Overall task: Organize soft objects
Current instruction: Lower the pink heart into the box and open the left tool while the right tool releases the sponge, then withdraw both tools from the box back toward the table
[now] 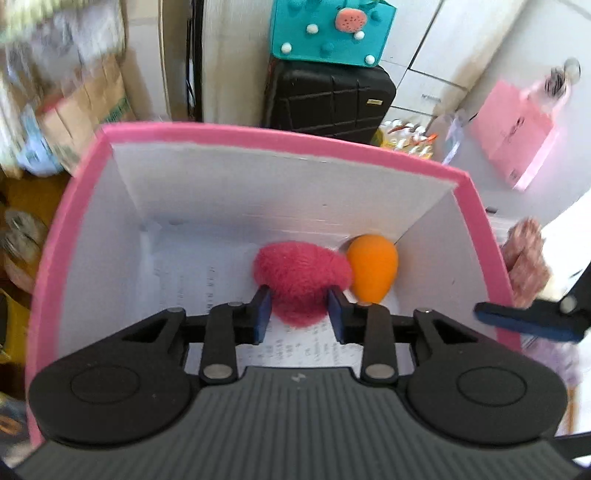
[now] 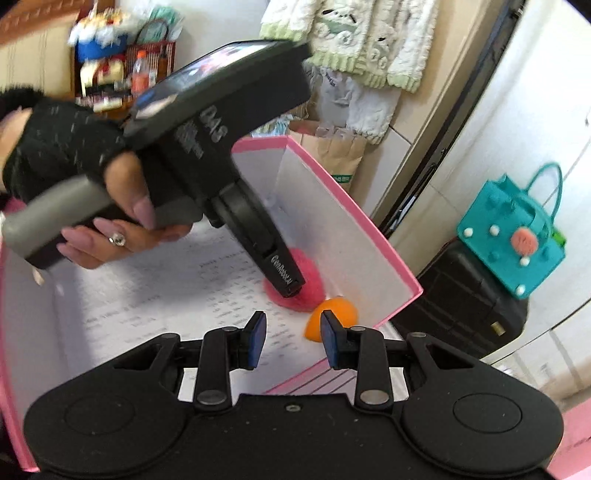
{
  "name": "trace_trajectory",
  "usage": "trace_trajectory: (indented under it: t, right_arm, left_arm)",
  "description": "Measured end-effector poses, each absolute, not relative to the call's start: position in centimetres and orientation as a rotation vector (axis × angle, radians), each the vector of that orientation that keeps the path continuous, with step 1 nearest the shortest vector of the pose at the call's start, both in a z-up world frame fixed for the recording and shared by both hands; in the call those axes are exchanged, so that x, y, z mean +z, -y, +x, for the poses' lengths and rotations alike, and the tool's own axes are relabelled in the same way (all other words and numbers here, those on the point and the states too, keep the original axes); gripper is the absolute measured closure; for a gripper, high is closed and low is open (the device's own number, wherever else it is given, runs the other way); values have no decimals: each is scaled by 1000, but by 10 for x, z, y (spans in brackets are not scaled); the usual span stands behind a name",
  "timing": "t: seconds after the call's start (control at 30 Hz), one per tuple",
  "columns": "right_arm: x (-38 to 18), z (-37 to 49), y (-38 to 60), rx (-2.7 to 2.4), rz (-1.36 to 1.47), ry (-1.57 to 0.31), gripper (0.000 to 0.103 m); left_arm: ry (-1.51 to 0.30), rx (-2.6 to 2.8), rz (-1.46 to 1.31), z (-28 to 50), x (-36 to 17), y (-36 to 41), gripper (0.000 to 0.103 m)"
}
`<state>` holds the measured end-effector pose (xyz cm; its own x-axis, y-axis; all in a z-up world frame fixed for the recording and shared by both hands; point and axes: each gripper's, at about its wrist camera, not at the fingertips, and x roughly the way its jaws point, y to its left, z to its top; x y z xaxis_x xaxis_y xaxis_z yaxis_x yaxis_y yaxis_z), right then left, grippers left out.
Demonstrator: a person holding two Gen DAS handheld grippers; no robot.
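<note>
left gripper (image 1: 299,312) reaches down into pink box (image 1: 258,133), straddling fuzzy pink ball (image 1: 299,275).

one pink box (image 1: 258,134) is holding two soft things: one fuzzy red heart (image 1: 301,278) and one orange ball (image 1: 373,271). two grippers, left (image 1: 299,314) and right (image 2: 291,339), are working there. one black suitcase (image 1: 328,98) is carrying one teal bag (image 1: 328,31).
</note>
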<state>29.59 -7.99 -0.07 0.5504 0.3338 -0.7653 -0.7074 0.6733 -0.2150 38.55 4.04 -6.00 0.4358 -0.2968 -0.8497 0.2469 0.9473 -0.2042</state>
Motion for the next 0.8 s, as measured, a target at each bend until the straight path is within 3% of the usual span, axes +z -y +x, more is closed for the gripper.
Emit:
trace_trajectory:
  t: [0.03,0.33,0.43,0.8]
  right_arm:
    - [1,291,81,657,-527,-759,66]
    - [18,256,95,656,-393,-749,66]
    - [25,240,95,625,-401,-722,55]
    - [59,183,100,579,-420,-646,41]
  left_arm:
    - [-1052,-329,-14,380,-57,-39,57]
    - [-1066,-357,131,323,-14,-47,48]
    - [-1053,-361,172,299,2,-49,45]
    - [-918,-373,237,216,57,-57,35]
